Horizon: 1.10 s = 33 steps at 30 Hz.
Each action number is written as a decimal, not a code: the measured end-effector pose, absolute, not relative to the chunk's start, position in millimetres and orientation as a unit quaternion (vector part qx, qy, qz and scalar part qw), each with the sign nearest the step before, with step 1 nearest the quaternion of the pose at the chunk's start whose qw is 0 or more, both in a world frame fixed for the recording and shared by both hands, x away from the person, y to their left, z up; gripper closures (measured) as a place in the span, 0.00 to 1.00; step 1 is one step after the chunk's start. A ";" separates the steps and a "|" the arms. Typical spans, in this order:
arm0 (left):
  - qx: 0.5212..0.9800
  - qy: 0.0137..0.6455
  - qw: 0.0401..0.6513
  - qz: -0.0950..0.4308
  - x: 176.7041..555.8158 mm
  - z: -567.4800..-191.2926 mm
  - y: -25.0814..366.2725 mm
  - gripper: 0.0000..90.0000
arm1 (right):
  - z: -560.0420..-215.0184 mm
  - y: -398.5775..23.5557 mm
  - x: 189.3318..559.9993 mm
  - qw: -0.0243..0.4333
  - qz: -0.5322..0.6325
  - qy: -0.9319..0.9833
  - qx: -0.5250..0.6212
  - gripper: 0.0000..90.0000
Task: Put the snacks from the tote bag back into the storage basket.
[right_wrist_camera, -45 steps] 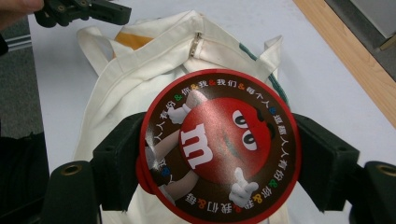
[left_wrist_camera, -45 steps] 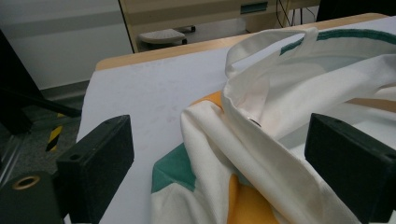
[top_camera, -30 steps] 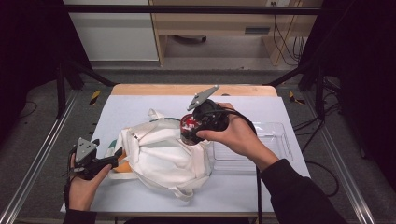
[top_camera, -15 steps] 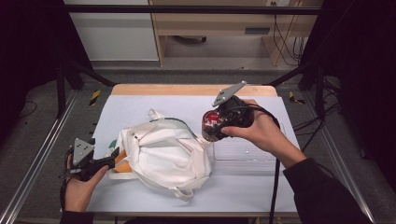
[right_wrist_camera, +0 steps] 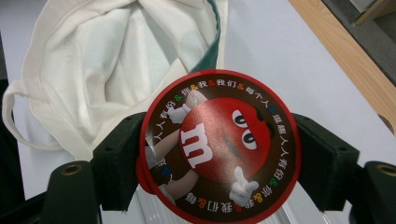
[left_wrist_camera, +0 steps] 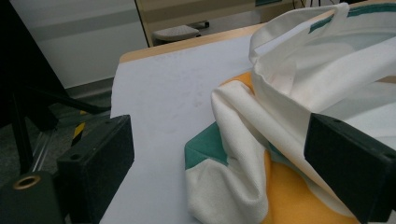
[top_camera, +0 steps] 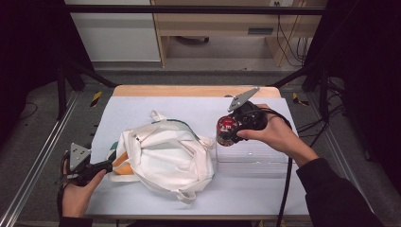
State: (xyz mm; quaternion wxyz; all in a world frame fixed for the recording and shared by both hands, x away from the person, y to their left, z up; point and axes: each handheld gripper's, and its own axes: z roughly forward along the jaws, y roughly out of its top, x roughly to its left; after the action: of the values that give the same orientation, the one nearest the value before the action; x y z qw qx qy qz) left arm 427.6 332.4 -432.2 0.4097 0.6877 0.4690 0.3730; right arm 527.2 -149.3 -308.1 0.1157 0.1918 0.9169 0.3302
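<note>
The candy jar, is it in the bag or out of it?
Out. The right gripper holds the jar between its fingers, over the clear tray, beside the bag.

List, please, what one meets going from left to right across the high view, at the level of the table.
left claw → white cloth bag → round candy tin held in the right claw → the person's right hand
</note>
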 end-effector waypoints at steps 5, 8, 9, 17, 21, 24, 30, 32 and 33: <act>0.689 0.468 0.408 0.375 427.0 -431.7 331.2 0.09 | -314.0 -159.6 525.4 0.119 0.336 0.913 0.196 0.29; 0.689 0.468 0.407 0.375 427.0 -432.5 330.3 0.09 | -316.7 -163.2 525.8 0.120 0.338 0.913 0.194 0.29; 0.690 0.468 0.406 0.374 427.1 -433.1 330.0 0.09 | -317.4 -164.0 525.9 0.120 0.337 0.913 0.195 0.29; 0.692 0.469 0.402 0.373 427.4 -435.1 328.9 0.09 | -325.9 -169.8 533.2 0.118 0.336 0.914 0.194 0.29; 0.694 0.468 0.400 0.372 427.7 -435.9 328.6 0.10 | -330.9 -171.1 537.0 0.119 0.334 0.912 0.205 0.29; 0.694 0.467 0.401 0.373 427.5 -435.7 328.3 0.10 | -332.4 -171.3 539.4 0.120 0.331 0.913 0.205 0.29; 0.693 0.468 0.401 0.374 427.4 -435.2 329.3 0.10 | -337.0 -170.0 543.6 0.122 0.328 0.913 0.211 0.29; 0.693 0.468 0.401 0.375 427.2 -434.9 329.8 0.10 | -338.3 -169.7 544.4 0.122 0.325 0.913 0.212 0.29; 0.693 0.468 0.401 0.375 427.2 -434.7 329.9 0.10 | -339.0 -169.6 545.0 0.123 0.325 0.913 0.215 0.29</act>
State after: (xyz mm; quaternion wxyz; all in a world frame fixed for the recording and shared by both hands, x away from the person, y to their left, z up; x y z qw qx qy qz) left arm 427.2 329.9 -434.7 0.4011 0.6928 0.4678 0.3746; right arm 545.0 -169.6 -339.0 0.1226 0.2146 0.9129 0.3249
